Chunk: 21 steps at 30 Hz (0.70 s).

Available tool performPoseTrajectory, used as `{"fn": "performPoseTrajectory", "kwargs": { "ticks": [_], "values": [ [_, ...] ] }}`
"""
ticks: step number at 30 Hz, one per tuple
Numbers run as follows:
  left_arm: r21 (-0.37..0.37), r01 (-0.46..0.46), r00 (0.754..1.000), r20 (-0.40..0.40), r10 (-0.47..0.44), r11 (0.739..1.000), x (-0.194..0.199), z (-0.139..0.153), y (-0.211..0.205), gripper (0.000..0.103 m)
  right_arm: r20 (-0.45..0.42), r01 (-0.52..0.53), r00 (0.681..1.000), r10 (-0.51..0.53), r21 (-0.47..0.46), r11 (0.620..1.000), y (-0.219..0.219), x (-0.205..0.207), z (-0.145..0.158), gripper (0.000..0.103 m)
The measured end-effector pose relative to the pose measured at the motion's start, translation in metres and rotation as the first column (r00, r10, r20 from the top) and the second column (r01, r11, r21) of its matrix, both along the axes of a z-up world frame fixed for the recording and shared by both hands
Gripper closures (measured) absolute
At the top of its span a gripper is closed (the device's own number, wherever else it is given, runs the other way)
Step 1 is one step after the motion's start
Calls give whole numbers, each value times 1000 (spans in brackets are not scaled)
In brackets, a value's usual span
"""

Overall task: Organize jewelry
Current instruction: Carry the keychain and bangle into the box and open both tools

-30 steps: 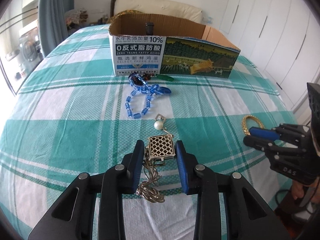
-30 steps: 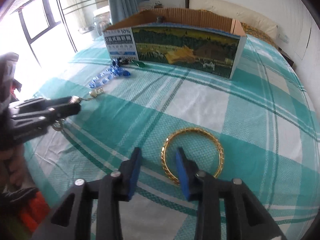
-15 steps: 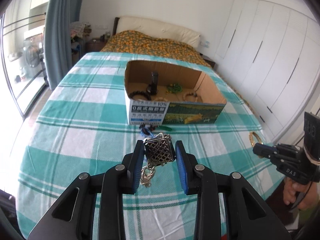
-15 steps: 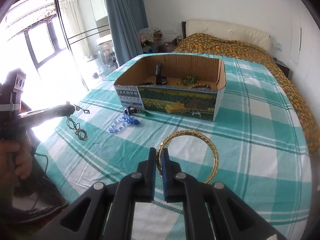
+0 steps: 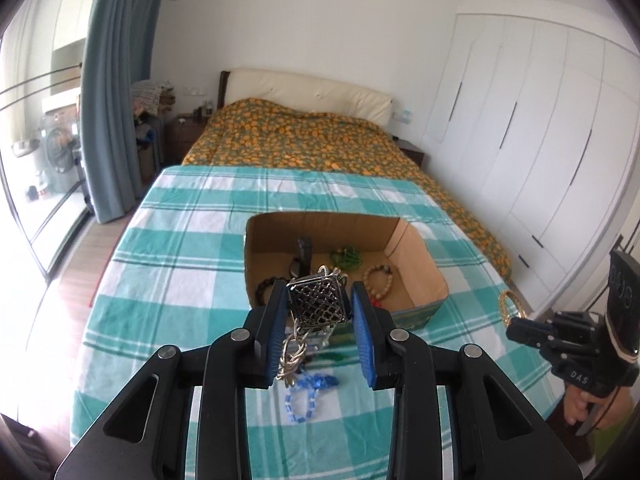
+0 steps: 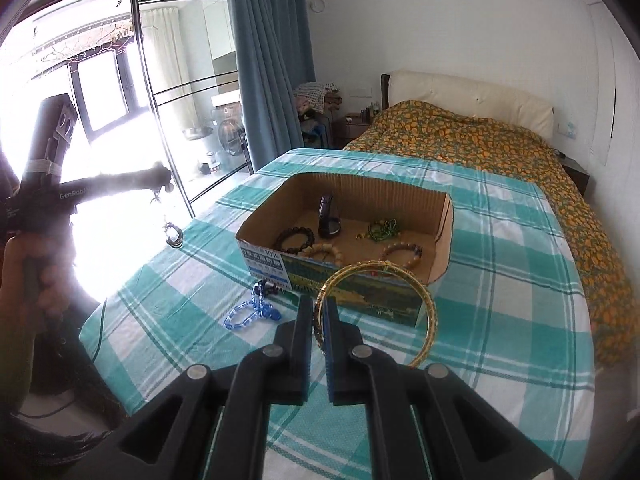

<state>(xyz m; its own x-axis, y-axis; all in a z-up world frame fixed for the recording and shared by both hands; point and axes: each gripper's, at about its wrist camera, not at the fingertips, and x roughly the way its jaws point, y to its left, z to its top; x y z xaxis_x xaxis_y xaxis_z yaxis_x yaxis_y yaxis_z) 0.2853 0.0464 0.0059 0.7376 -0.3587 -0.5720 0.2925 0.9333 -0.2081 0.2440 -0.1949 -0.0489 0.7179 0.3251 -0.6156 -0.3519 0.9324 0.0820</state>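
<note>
Square silver filigree pendant (image 5: 319, 303) on limp dangling chain, clamped in left tongs (image 5: 320, 320); rigid, slippery thin gold bangle (image 6: 376, 304), rim pinched in closed right tongs (image 6: 319, 344).

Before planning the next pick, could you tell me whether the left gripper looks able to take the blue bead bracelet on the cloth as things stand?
Probably not yet: the left gripper is shut on the silver pendant necklace, though the blue bead bracelet lies unobstructed.

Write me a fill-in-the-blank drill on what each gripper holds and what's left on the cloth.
1. The right gripper is shut on a ____ bangle.
2. The left gripper holds a square filigree ____ with a chain.
3. The blue bead bracelet lies ____ the cardboard box.

Missing words: gold; pendant; outside
</note>
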Motion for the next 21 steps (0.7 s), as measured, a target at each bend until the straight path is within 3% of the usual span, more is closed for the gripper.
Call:
{"fn": "performPoseTrajectory", "kwargs": {
  "ticks": [9,18,21],
  "values": [
    [69,6,997,-83,0,998,81,-34,-30,72,-50,0,999,1,2,1000,-8,101,-11,98],
    [123,17,983,-185,6,992,140,-88,-54,72,-190,-12,982,12,0,1000,-4,192,-61,95],
    [167,6,981,-194,27,986,146,-102,-61,67,-247,-17,969,31,57,998,-4,211,-76,91]
  ]
}}
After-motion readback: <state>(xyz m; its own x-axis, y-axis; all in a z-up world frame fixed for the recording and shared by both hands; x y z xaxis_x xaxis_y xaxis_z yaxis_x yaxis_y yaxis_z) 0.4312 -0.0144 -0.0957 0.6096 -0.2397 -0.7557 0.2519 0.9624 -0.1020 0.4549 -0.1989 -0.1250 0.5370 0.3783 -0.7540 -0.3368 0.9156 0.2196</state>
